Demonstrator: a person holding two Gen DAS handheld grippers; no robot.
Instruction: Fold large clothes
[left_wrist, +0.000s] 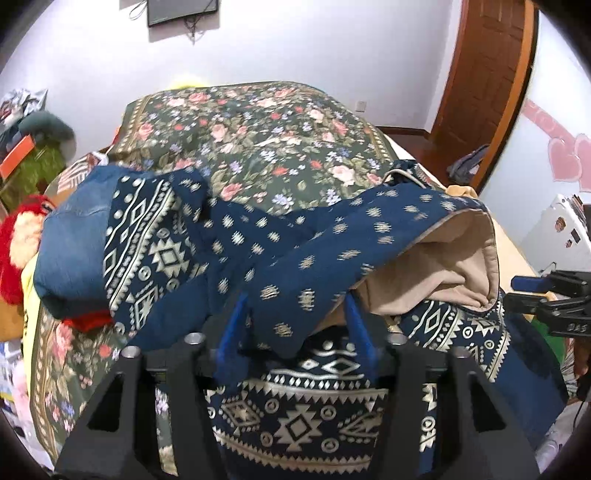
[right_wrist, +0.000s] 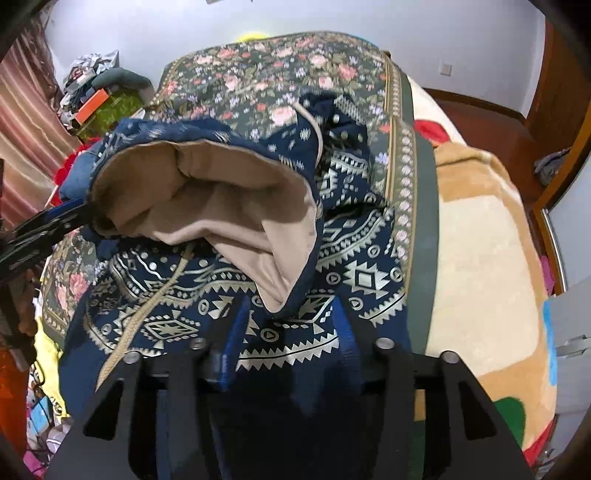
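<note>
Blue fingers (left_wrist: 354, 317) — patterned navy garment (left_wrist: 295, 417), rumpled

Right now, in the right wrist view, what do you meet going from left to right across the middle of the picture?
The other gripper → beige lining of the navy patterned garment → green border of the floral bedspread → tan and cream blanket → wooden frame at the right edge.
</note>
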